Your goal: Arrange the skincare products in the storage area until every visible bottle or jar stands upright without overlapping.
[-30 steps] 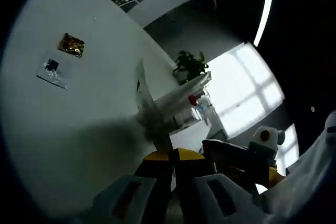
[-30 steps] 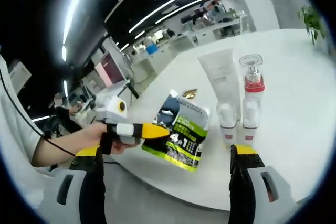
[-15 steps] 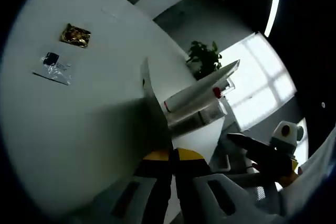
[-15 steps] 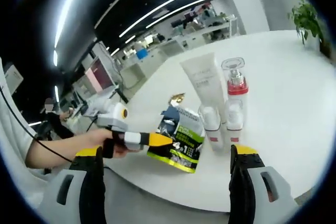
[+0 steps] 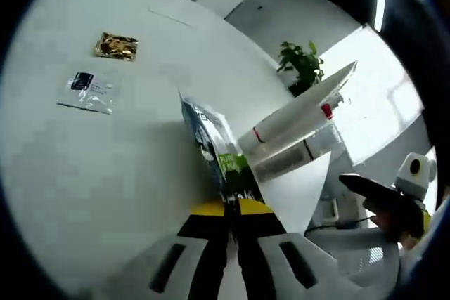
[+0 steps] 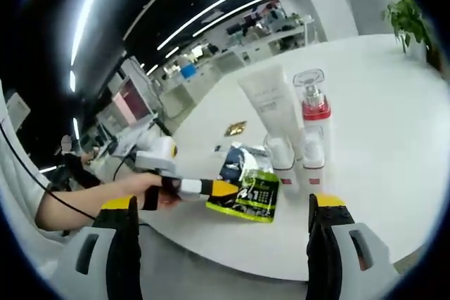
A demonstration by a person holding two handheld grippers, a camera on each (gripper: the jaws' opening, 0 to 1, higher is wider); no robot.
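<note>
The left gripper [image 6: 228, 189] is pinching the green pouch [image 6: 249, 187] in closed jaws, just beside the white tube [image 6: 267, 103]; the right gripper [image 6: 221, 244] is hanging wide open, empty.

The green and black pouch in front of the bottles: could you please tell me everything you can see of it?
The pouch is a flat, glossy packet, dark at the top with a bright green lower panel carrying small print too fine to read. The left gripper is shut on one edge, its yellow-tipped jaws closed together. In the right gripper view the pouch looks tilted, low over the white table, in front of the white tube and the red-collared bottle; whether it touches the table is unclear.
</note>
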